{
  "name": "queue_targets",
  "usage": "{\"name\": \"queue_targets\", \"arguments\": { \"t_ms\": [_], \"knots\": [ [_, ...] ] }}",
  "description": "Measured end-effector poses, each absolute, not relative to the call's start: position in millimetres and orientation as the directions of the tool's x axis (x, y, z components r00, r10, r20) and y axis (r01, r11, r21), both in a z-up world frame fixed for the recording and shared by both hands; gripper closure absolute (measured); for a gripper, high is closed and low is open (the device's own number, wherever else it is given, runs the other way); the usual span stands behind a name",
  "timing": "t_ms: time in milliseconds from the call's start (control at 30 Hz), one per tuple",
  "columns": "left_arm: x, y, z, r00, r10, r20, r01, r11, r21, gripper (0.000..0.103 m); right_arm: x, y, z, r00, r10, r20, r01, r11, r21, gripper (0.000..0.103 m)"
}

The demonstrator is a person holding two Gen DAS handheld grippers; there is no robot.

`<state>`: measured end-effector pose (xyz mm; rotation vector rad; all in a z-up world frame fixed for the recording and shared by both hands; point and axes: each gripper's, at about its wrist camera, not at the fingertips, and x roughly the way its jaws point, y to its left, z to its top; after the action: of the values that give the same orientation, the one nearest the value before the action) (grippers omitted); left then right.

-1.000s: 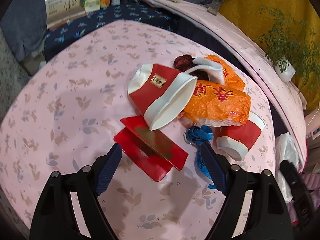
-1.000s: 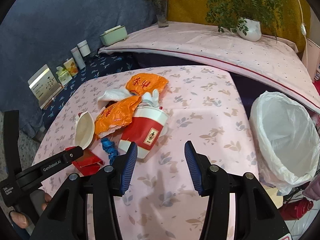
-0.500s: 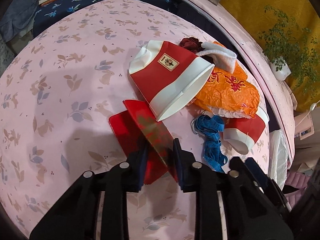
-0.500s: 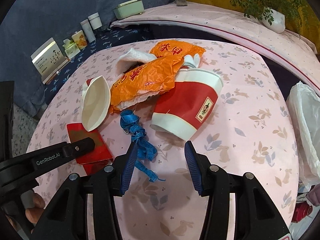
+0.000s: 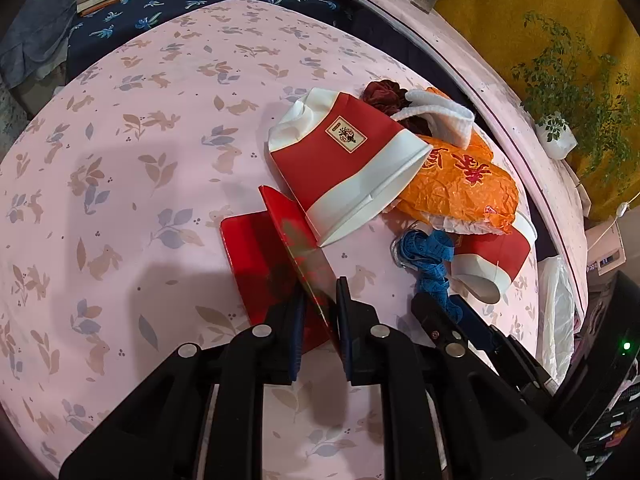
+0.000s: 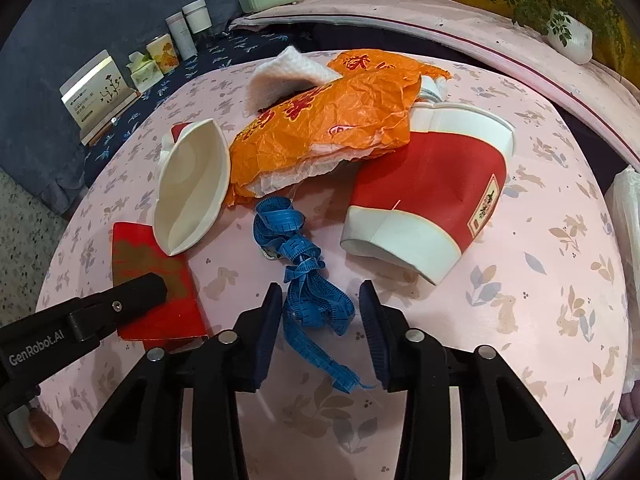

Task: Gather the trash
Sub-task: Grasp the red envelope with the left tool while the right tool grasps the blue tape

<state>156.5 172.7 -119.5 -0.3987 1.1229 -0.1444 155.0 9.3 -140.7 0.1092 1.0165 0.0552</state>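
Observation:
Trash lies on a pink rabbit-print table [image 5: 120, 168]. My left gripper [image 5: 320, 304] is shut on a red envelope [image 5: 300, 252] tilted up on edge; a second red envelope [image 5: 252, 248] lies flat under it. My right gripper [image 6: 320, 308] is open, its fingers on either side of a tangled blue tape measure [image 6: 300, 256], which also shows in the left wrist view [image 5: 428, 252]. Two crushed red-and-white paper cups [image 6: 432, 200] [image 5: 344, 160], an orange crumpled wrapper [image 6: 328, 124] and a white cloth [image 6: 288, 76] lie behind.
A white bin bag [image 6: 628, 208] hangs off the table's right edge. A dark blue cloth with boxes and bottles [image 6: 176, 48] sits at the back left. A pink padded ledge with a potted plant [image 6: 568, 36] runs along the back right.
My left gripper has closed on the top red envelope and tipped it up. My right gripper has moved forward and down until its fingers straddle the blue tape measure, and narrowed a little.

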Motion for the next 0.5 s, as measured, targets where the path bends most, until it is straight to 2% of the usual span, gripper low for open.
{"name": "queue_targets", "arguments": {
  "t_ms": [100, 167, 500],
  "knots": [
    [154.8, 172.8, -118.6, 0.437, -0.305, -0.846, -0.082, 0.923, -0.375, 0.089, 154.4, 10.8, -140.9, 0.529, 0.093, -0.843, -0.005, 0.994, 0.107, 0.079],
    [153.3, 172.0, -116.8, 0.439, -0.302, -0.846, -0.077, 0.925, -0.371, 0.093, 153.4, 8.3, -138.6, 0.53, 0.103, -0.842, -0.003, 0.993, 0.119, 0.082],
    [136.7, 158.3, -85.4, 0.485, -0.321, -0.813, -0.021, 0.926, -0.377, 0.098, 133.2, -3.6, -88.4, 0.616, 0.138, -0.776, -0.018, 0.987, 0.162, 0.083]
  ]
}}
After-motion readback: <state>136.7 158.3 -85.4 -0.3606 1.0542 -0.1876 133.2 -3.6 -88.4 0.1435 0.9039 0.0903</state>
